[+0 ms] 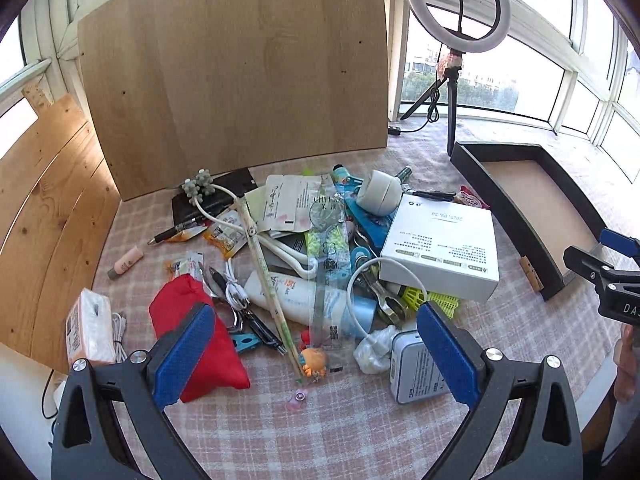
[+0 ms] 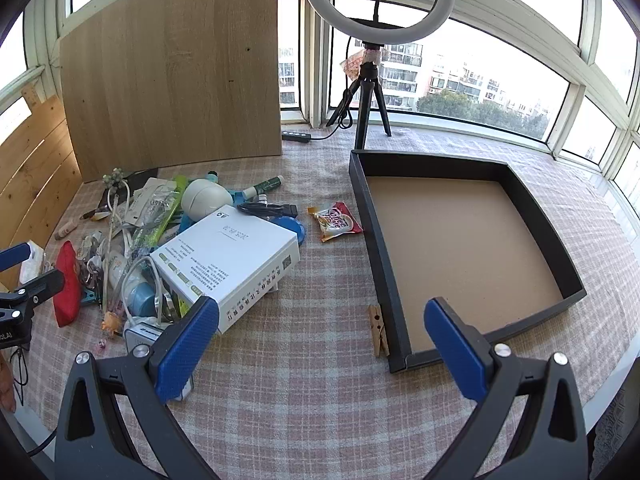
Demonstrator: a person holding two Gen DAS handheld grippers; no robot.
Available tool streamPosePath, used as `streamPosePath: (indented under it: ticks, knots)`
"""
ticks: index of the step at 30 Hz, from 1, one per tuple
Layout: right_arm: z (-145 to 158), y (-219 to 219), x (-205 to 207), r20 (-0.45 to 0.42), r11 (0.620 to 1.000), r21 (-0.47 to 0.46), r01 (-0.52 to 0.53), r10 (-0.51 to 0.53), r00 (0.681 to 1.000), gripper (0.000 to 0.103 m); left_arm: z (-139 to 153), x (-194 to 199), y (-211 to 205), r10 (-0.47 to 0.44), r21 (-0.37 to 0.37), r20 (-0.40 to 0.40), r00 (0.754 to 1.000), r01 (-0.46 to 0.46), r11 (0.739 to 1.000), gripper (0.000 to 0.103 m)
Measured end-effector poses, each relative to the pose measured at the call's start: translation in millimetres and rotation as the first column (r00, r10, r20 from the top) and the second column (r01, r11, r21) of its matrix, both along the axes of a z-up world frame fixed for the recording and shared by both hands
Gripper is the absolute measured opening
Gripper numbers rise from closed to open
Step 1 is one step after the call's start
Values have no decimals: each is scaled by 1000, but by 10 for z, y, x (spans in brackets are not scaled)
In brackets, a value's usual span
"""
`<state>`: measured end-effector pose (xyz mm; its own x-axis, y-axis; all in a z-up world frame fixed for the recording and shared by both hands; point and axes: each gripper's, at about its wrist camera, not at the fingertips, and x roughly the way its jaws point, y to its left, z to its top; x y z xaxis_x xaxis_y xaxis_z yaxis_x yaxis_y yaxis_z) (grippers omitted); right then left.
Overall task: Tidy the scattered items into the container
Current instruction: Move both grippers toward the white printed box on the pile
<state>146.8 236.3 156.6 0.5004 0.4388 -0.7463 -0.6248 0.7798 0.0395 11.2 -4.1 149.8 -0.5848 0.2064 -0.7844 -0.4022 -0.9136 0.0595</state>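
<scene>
A heap of small items lies on the checked cloth: a white box [image 1: 442, 246] [image 2: 228, 264], a red pouch [image 1: 200, 336] [image 2: 69, 284], a white tube [image 1: 292, 294], a tissue pack [image 1: 90, 326], a pen [image 1: 176, 232] and a snack packet [image 2: 336, 222]. The black tray [image 2: 374, 216] [image 1: 516, 216] with a brown floor stands to the right, with nothing in it. My left gripper [image 1: 316, 356] hovers open above the near side of the heap, nothing between its blue pads. My right gripper [image 2: 320, 344] is open over bare cloth between the white box and the tray.
A wooden board [image 1: 236, 68] [image 2: 172, 72] leans upright behind the heap. A ring light on a tripod [image 2: 376, 12] [image 1: 456, 4] stands behind the tray, its cable trailing on the cloth. A wooden clothes peg [image 2: 378, 330] lies by the tray's near corner. Wood planks [image 1: 44, 216] line the left side.
</scene>
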Motion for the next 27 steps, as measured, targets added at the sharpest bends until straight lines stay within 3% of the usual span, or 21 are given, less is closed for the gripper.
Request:
streamPosePath:
  ticks: [7,15,20,27]
  knots:
    - [258,165,138,-11,1000,30,1,-1,1000,103,222,-164,277,-67,24,-26,997,67,997,101]
    - [322,241,354,-22,999,19,36,-36,999,103,210,-375,415,-129,46,-6,992,129,991,101]
    - [125,344,506,-110,999,13,53,-51,993,103,22,-648,530,-182,97,88,979,173,980,101]
    - [-267,593,633,-237,999,-9,54,-55,970,103,-381,-888,893,-281,100,240,929,264,959,101]
